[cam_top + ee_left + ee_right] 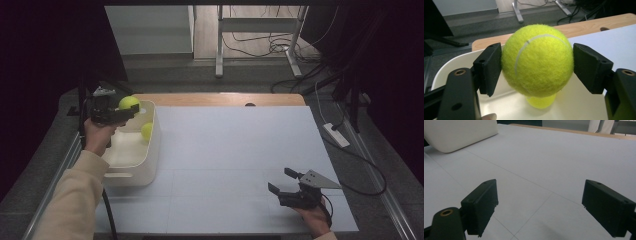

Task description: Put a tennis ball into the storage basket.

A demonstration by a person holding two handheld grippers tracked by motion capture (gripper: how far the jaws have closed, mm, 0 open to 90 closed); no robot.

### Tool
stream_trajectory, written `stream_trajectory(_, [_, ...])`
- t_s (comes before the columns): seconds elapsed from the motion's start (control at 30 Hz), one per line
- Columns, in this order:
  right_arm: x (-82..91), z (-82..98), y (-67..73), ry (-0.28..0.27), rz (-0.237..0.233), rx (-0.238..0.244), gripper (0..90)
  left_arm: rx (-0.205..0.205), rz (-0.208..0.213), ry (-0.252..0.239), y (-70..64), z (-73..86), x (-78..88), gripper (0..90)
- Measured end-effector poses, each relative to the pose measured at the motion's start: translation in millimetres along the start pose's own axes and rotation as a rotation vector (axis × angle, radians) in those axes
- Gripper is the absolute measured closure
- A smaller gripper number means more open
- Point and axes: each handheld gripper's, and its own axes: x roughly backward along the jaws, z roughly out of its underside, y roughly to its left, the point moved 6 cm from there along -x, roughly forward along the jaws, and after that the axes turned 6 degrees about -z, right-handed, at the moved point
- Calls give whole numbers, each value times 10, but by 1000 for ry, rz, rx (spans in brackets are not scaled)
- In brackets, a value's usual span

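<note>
My left gripper [129, 108] [537, 66] is shut on a yellow-green tennis ball [129, 103] [537, 60], held above the far end of a white bin [131, 175] [454, 62]. A second tennis ball [147, 131] [541, 101] lies inside the bin, below the held one. At the near right of the white table top [235, 150] my right gripper [283, 181] [540, 207] stands open with nothing between its jaws, low over the surface. The bin's rounded corner [456, 135] appears at the top left of the right gripper view.
The bin stands at the table's left edge. A wooden strip [220, 99] runs along the far edge. Beyond it are table legs [219, 45] and cables on the floor [280, 47]. A power strip [336, 135] lies off the right edge.
</note>
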Motion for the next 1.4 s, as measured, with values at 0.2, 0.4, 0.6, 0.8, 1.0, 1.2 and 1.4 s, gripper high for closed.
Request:
stream_trajectory(0.2, [-2,0,-3,1,0,1,135,10,-23,27,63,36,-52,276])
stream_trajectory(0.4, [-1,0,0,3,-1,2,135,17,-32,79,110,80,-122,275])
stream_trajectory(0.6, [-5,-2,4,4,-2,3,135,-8,-72,153,141,141,-202,275])
stream_trajectory(0.8, [-2,-1,3,3,-2,3,135,-20,-105,194,180,185,-248,275])
stream_trajectory(1.0, [-1,-1,2,3,-2,3,135,-8,-105,202,213,205,-241,275])
stream_trajectory(1.2, [-3,0,4,4,-2,4,135,-2,-109,206,233,220,-240,272])
stream_trajectory(1.4, [-3,-1,5,2,-3,6,135,44,-151,163,248,162,-198,99])
